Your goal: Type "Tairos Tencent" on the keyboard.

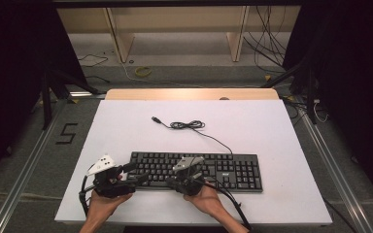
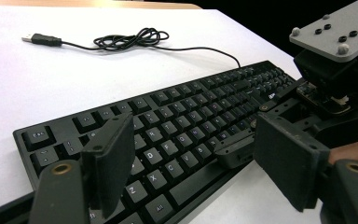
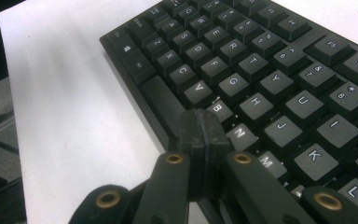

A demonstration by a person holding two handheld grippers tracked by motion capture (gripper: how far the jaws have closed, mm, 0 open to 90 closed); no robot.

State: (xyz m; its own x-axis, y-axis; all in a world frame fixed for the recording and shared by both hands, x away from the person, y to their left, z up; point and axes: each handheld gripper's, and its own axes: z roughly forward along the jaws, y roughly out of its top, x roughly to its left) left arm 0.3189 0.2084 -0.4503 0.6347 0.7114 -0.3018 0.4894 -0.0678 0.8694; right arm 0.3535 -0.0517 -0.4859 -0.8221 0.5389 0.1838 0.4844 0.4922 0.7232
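A: Keyboard [image 1: 196, 171] lies flat on the white tabletop [image 1: 126, 126], near the front edge. Long axis runs left to right across the high view; number pad at the right end, key rows facing the person.

B: Cable?

A: Cable [image 1: 194, 127] leaves the back edge and runs to a loose coil behind the keyboard. USB plug [image 1: 156, 119] points away to the far left.

B: Left gripper [image 1: 141, 175]?

A: Fingers [image 2: 109, 161] stand wide apart, nothing between them but air over the keyboard's left end. Not touching keys as far as I can tell.

B: Right gripper [image 1: 172, 182]?

A: Fingers [image 3: 203, 140] pressed together, holding nothing. Tips sit at the front edge by the space bar, near B and N. Contact with the keys is hard to judge.

B: Anything hidden?

A: In the high view the grippers cover the keyboard's front left keys. The right gripper view cuts off everything past the letter block. The left gripper view shows the plug and coil, and the right gripper's grey plate [image 2: 338, 30]; key legends there are blurred.
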